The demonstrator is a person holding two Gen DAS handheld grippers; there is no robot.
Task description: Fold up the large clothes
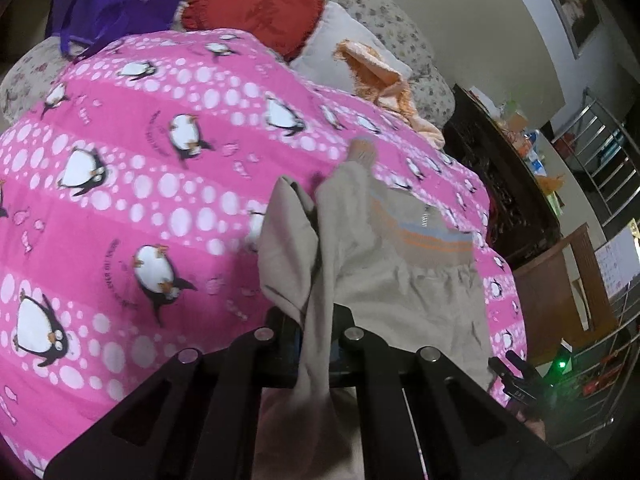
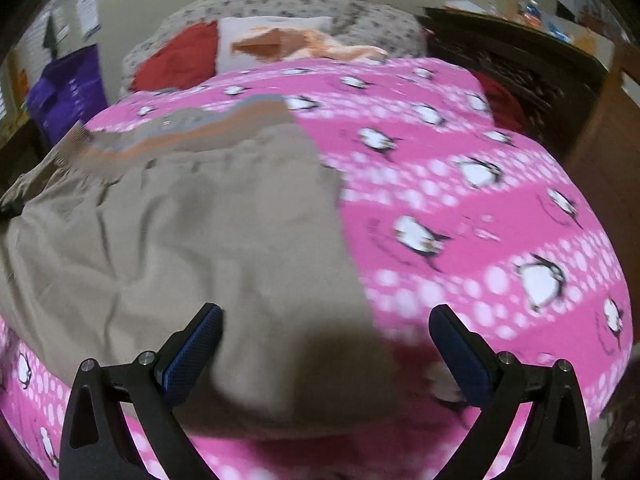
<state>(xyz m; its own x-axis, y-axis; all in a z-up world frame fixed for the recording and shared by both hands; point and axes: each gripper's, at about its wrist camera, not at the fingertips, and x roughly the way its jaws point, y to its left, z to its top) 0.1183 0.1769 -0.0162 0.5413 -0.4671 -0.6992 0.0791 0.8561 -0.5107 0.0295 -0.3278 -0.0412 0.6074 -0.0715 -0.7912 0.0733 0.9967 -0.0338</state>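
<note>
Dim indoor light — motion blur, fisheye-warped edges

The right gripper point(image 2: 325, 344) hangs over the bed with its jaws wide apart and nothing between the blue pads point(image 2: 192, 354). Below it a beige garment point(image 2: 192, 232) lies spread and wrinkled on a pink blanket point(image 2: 480, 208) printed with penguins and white dots. The garment's striped band point(image 2: 212, 124), grey and orange, lies at its far edge. Beyond the blanket sit a red cushion point(image 2: 180, 58), a white pillow point(image 2: 236, 36) and an orange cloth point(image 2: 304, 46). A purple bag point(image 2: 68, 88) stands at the far left, and dark furniture point(image 2: 520, 64) stands at the right. The picture is blurred.
</note>
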